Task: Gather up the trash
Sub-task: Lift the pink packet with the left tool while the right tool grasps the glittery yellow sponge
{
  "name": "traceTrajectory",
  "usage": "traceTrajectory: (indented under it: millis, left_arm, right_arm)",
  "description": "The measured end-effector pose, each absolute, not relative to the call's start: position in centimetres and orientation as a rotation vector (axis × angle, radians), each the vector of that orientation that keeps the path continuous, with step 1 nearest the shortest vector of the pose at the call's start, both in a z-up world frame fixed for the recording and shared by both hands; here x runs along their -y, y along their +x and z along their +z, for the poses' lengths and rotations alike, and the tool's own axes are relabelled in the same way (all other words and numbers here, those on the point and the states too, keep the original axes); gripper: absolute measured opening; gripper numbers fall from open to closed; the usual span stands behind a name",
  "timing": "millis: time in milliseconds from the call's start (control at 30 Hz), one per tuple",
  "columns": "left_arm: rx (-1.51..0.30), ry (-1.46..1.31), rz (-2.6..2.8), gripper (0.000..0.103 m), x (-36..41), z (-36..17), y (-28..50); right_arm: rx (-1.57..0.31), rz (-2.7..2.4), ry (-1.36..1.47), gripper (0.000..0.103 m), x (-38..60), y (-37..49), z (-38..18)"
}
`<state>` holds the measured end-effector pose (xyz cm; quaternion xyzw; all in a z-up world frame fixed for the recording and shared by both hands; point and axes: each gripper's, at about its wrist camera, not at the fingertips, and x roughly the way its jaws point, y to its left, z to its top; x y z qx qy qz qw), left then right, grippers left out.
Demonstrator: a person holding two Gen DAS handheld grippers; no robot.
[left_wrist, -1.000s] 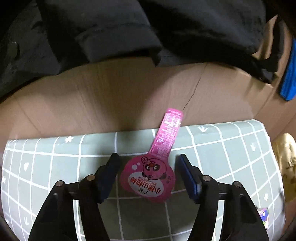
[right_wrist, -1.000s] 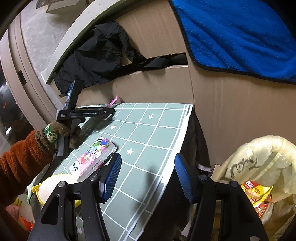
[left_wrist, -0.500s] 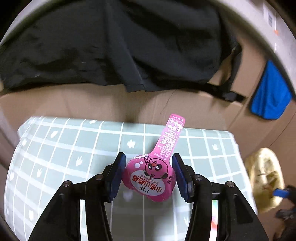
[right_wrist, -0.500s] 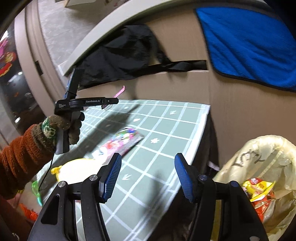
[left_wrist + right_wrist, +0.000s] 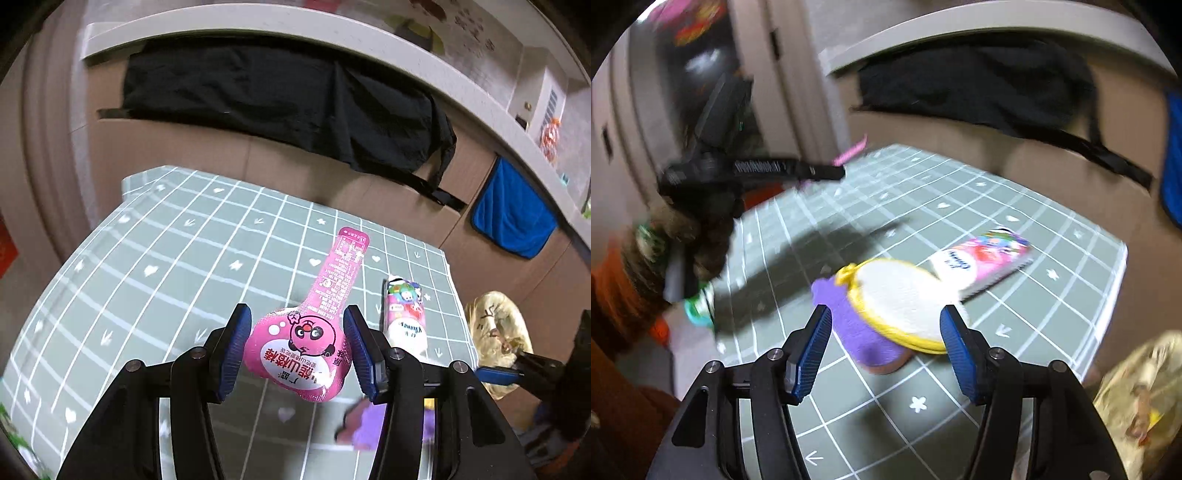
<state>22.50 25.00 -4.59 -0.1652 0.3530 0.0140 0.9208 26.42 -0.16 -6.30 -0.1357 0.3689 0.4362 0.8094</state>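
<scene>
Left gripper (image 5: 293, 343) jaws grip the pink wrapper (image 5: 310, 332) clear above the bench (image 5: 155, 266); right gripper (image 5: 884, 345) jaws stand open, empty.

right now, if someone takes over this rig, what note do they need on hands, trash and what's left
Left gripper: shut on the pink wrapper, lifted off the green mat.
Right gripper: open, empty, over the yellow-rimmed pad and purple piece.
Tissue pack lies on the mat.
Trash bag sits off the mat's right edge.
Done: wrapper picked.
Left: bag the wrapper, then any remaining trash.
</scene>
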Motion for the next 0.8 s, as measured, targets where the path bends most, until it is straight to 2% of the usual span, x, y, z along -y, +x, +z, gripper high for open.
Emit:
traceTrajectory:
  millis: [100, 167, 367, 500, 567, 600, 633, 800]
  left_arm:
    - [-0.71, -0.367, 0.036, 0.053, -25.5, -4.9, 20.9]
    - [-0.701, -0.377, 0.041, 0.053, -25.6, -5.0, 20.2]
    - [-0.674, -0.398, 0.045, 0.053, -25.7, -5.1, 19.7]
    - [-0.673, -0.43, 0.038, 0.053, -25.7, -5.5, 20.1]
    - [-0.676, -0.438, 0.039, 0.053, -25.5, -5.6, 20.3]
    - [-0.678, -0.439, 0.038, 0.053, -25.3, -5.6, 20.3]
    - [-0.68, -0.436, 0.037, 0.053, -25.0, -5.5, 20.4]
    - [-0.664, -0.402, 0.007, 0.053, -22.8, -4.3, 21.0]
  right_arm:
    - [-0.772, 0.862, -0.466, 0.057, -2.3, 26.2, -7.7]
    - [-0.777, 0.828, -0.499, 0.048, -3.1, 27.5, -8.2]
    - [-0.838, 0.832, -0.201, 0.046, -1.2, 33.4, -6.3]
    - [-0.884, 0.846, -0.198, 0.047, -2.2, 35.1, -7.0]
    - [-0.907, 0.85, -0.239, 0.036, -3.1, 35.2, -7.9]
    - [-0.922, 0.85, -0.257, 0.021, -3.6, 35.2, -8.4]
    - [-0.925, 0.851, -0.268, 0.015, -3.8, 35.1, -8.5]
    - [-0.846, 0.851, -0.319, 0.013, -3.6, 33.6, -6.9]
